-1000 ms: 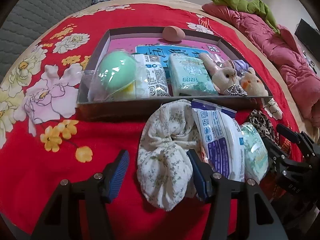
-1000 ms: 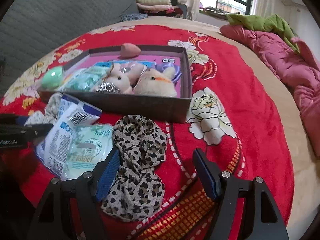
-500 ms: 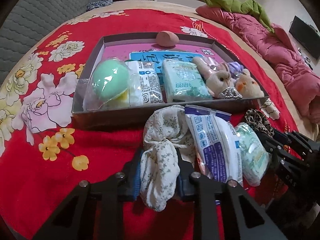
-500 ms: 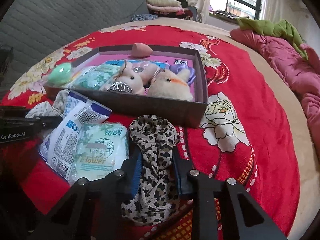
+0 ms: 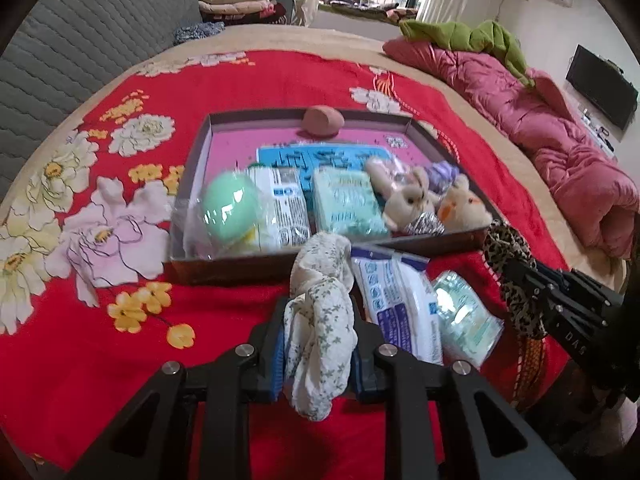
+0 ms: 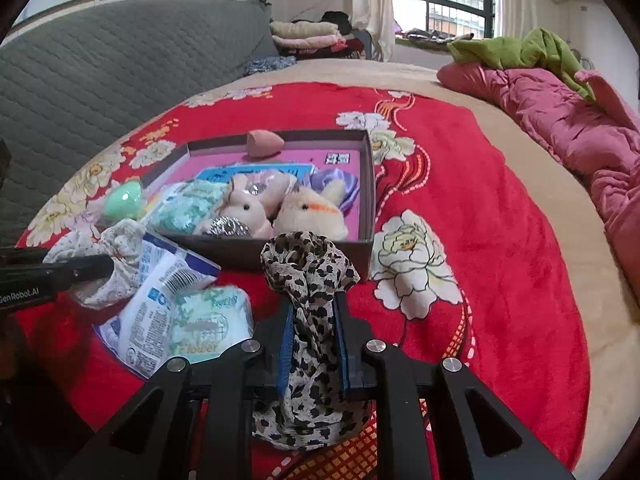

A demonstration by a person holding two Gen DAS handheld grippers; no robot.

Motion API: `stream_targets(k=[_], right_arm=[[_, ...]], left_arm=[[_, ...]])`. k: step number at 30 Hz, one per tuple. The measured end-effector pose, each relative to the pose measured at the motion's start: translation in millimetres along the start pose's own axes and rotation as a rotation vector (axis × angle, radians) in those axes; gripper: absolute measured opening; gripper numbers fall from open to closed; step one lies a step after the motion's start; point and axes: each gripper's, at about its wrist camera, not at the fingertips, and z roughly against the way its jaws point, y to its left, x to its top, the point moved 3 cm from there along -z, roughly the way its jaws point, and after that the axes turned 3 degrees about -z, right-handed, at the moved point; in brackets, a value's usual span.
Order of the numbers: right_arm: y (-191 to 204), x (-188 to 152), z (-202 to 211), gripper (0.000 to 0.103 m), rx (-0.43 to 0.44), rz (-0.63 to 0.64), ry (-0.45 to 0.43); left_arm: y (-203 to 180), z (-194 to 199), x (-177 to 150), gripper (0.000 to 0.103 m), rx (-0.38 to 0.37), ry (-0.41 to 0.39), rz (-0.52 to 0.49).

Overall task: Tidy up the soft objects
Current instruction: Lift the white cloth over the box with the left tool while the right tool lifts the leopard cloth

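Currently, the left gripper (image 5: 318,350) is clamped on the white floral scrunchie (image 5: 320,312): both blue pads press its fabric, with loose folds spilling above and below the jaws. The right gripper (image 6: 314,342) is likewise clenched on the leopard-print scrunchie (image 6: 310,276), pinched at its middle so that a bunch stands above the pads and the rest hangs below. Both sets of jaws have just been closing, each with its scrunchie between them.

In the left wrist view, the open box (image 5: 224,268) lies at 12 o'clock from the floral scrunchie, on the red floral blanket (image 5: 80,360). The box holds a green ball in clear wrap (image 5: 230,210), two tissue packs, two plush rabbits (image 5: 414,202) and, at its far wall, a pink sponge (image 5: 322,120). Outside the box, a blue-and-white wipes pack (image 5: 396,304) lies at 3 o'clock, just beside the floral scrunchie, with a green tissue pack (image 5: 466,312) beyond it. The leopard-print scrunchie sits further toward 3 o'clock.
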Motion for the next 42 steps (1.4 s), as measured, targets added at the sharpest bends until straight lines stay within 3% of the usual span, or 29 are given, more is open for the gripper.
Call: stream_targets(k=[10, 23, 42], right_arm=[[21, 12, 22, 0.018, 0.004, 0.078, -0.073], [27, 25, 35, 0.018, 0.020, 0.072, -0.119], [31, 58, 38, 0.018, 0.003, 0.050, -0.186]], left_arm=[[2, 25, 16, 0.025, 0.003, -0.073, 0.015], [13, 38, 33, 0.025, 0.011, -0.131, 0.054], [15, 27, 65, 0.025, -0.018, -0.187, 0.101]])
